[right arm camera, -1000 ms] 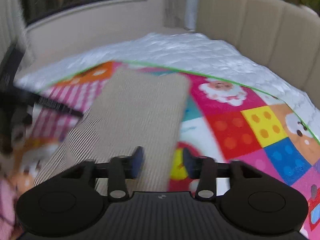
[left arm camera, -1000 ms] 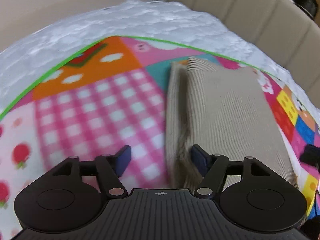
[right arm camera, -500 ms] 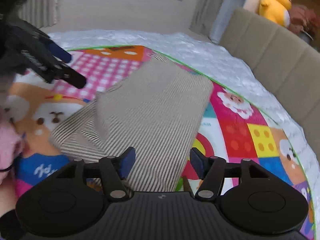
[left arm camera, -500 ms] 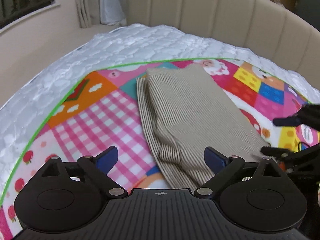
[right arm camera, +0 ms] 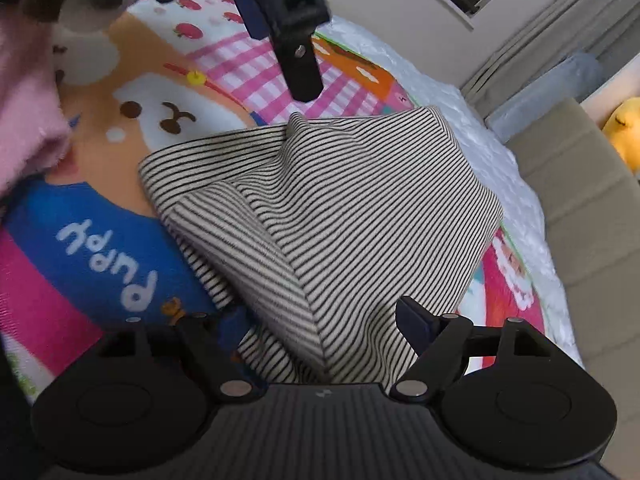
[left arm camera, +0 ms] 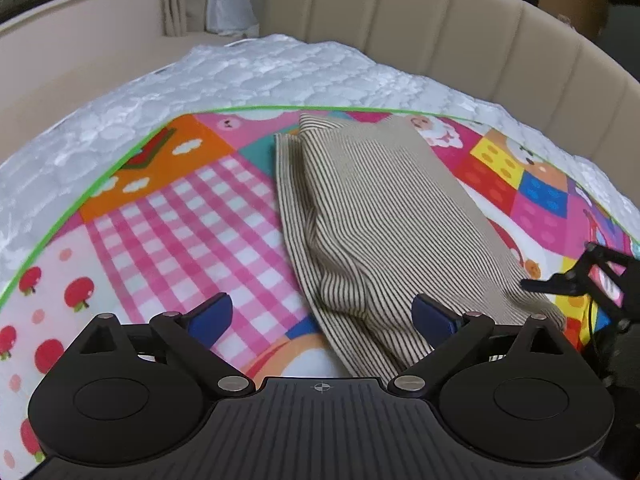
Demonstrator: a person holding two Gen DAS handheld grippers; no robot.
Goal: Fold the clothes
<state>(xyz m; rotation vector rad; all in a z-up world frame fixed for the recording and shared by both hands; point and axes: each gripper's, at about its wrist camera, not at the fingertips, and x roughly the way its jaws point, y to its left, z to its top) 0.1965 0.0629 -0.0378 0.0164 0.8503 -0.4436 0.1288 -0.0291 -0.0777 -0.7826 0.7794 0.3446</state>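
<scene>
A beige, dark-striped garment (left arm camera: 380, 208) lies folded into a long strip on a colourful play mat (left arm camera: 180, 220). My left gripper (left arm camera: 322, 316) hovers over the strip's near end. Its jaws are opening wide, with cloth below and between them and neither pad pressing on it. My right gripper (right arm camera: 324, 320) hangs over the other near corner of the garment (right arm camera: 360, 200). Its jaws are also opening, with striped cloth between them and untouched by the right pad. The right gripper (left arm camera: 580, 276) shows at the left wrist view's right edge. The left gripper (right arm camera: 280, 20) shows at the top of the right wrist view.
The mat (right arm camera: 100, 248) covers a white quilted mattress (left arm camera: 280, 68) ringed by a beige padded headboard (left arm camera: 460, 40). Pink fuzzy fabric (right arm camera: 24, 112) sits at the left of the right wrist view. A yellow plush toy (right arm camera: 624, 128) rests beyond the headboard.
Both grippers' jaws have spread wider. The left gripper drew back and rose from the garment's left edge. The right gripper rolled and came down over the garment's near end.
</scene>
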